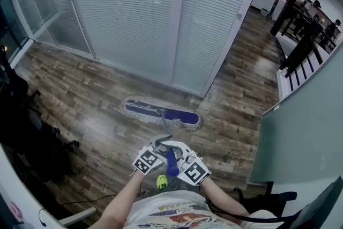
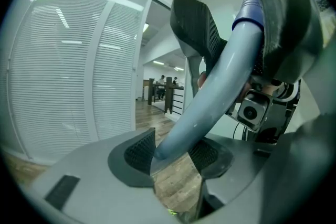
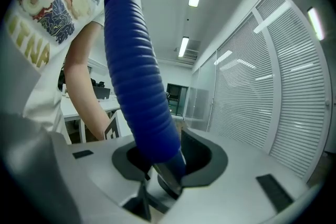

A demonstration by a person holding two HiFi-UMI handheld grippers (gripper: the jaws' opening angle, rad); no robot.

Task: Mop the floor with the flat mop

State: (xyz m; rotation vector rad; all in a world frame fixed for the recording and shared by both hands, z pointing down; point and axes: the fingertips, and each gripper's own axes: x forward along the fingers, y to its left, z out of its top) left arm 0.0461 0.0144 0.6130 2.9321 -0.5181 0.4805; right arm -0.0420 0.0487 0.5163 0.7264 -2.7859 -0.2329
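The flat mop's blue head (image 1: 162, 113) lies on the wood floor just before the blinds. Its pole runs back to me and ends in a blue ribbed grip (image 1: 171, 162). My left gripper (image 1: 156, 146) is shut on the grey-blue pole (image 2: 210, 92), which sits between its dark pads (image 2: 140, 150). My right gripper (image 1: 181, 150) sits beside the left one and slightly nearer to me, shut on the blue ribbed grip (image 3: 139, 92). The grip fills the gap between the right gripper's (image 3: 168, 157) jaws. Both grippers are close together in front of my body.
A wall of white blinds (image 1: 155, 19) stands just beyond the mop head. Dark office chairs (image 1: 27, 137) crowd the left side. A green panel (image 1: 305, 131) stands at the right, with black furniture (image 1: 300, 45) beyond it. A small yellow-green object (image 1: 162, 182) lies by my feet.
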